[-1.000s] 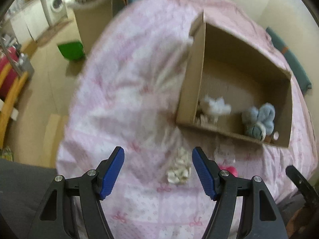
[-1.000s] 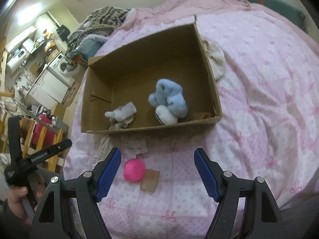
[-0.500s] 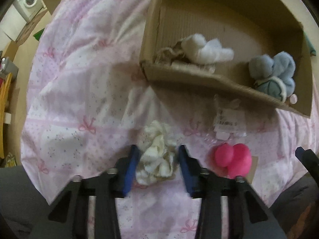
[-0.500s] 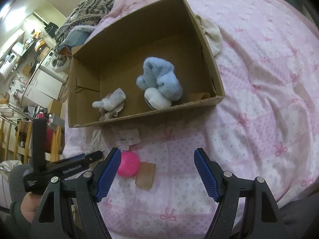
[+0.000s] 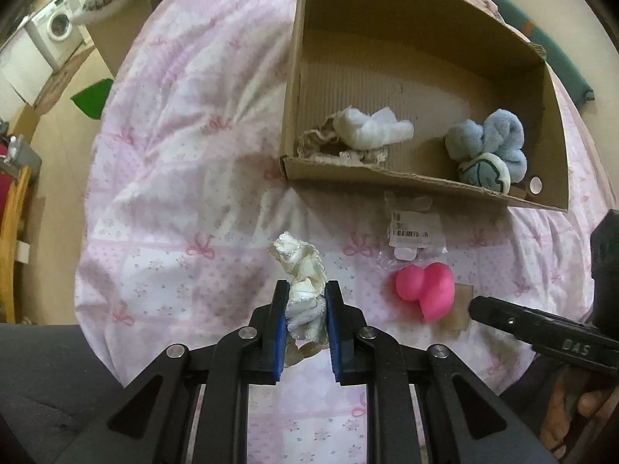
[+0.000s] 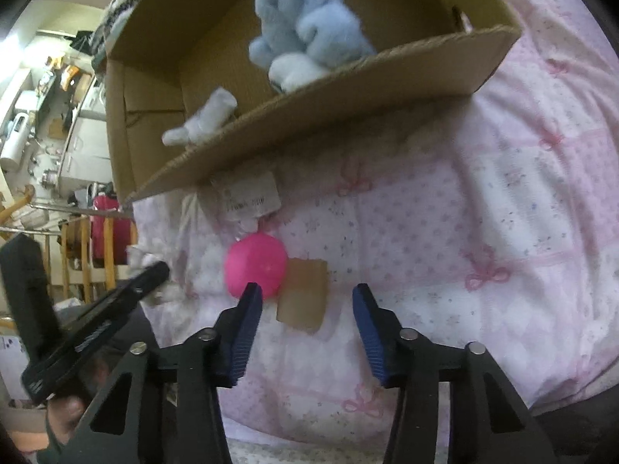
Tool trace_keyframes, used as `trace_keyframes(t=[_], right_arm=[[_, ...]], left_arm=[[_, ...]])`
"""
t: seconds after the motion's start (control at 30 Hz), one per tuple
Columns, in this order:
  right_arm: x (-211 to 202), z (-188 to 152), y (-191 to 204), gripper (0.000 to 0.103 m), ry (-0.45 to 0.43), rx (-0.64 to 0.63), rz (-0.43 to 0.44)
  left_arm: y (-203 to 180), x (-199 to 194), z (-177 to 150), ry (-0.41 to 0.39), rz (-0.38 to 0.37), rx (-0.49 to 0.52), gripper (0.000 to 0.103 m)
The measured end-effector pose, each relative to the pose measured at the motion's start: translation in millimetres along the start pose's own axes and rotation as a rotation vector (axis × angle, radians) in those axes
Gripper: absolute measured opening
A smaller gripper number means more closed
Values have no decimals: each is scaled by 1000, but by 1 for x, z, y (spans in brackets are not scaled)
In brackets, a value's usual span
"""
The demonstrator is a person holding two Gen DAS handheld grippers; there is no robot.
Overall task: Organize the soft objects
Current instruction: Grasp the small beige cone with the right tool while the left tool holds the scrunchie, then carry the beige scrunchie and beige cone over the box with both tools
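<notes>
Grip check first: our left hand-held gripper [image 5: 306, 301] pinches the cream scrunchie [image 5: 302, 286]; we lift clear over the cardboard box [image 5: 390, 176] wall while the right hand-held gripper [image 6: 305, 303] stays spread.

A box [image 5: 390, 181] lies on the far part of the bed [image 5: 185, 178]. In it, a sock [image 5: 371, 129] sits at the left and a plush [image 5: 489, 147] at the right, both against the near wall. Just before the box lies a tag [image 5: 414, 228]. Near of the tag sits a ball [image 5: 427, 288], touching a card [image 5: 460, 305] on its right. Left of the ball lies a scrunchie [image 5: 303, 294], apart from it, between the fingers of the left gripper [image 5: 306, 323]. The right gripper [image 6: 307, 324] is over the card, the ball at its left finger.
</notes>
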State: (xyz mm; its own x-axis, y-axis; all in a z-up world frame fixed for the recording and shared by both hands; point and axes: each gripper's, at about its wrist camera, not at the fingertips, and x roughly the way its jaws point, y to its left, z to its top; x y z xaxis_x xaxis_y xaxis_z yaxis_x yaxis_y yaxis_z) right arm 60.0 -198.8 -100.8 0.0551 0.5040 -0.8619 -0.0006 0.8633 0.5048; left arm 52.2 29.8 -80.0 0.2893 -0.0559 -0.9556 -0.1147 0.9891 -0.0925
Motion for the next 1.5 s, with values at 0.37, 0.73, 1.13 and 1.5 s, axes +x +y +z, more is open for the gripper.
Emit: trace_keyframes(t=[0.37, 0.73, 1.13, 1.5], right_arm=[[22, 2, 15, 23, 44, -66, -42], [-2, -13, 34, 10, -69, -176, -86], [-59, -18, 37, 10, -298, -211, -58], [-105, -30, 54, 10, -515, -292, -2]], left_arm=[[-4, 4, 4, -5, 10, 16, 16], [1, -7, 1, -28, 15, -4, 16], [1, -23, -2, -89, 30, -6, 16], [3, -62, -2, -257, 23, -35, 16]])
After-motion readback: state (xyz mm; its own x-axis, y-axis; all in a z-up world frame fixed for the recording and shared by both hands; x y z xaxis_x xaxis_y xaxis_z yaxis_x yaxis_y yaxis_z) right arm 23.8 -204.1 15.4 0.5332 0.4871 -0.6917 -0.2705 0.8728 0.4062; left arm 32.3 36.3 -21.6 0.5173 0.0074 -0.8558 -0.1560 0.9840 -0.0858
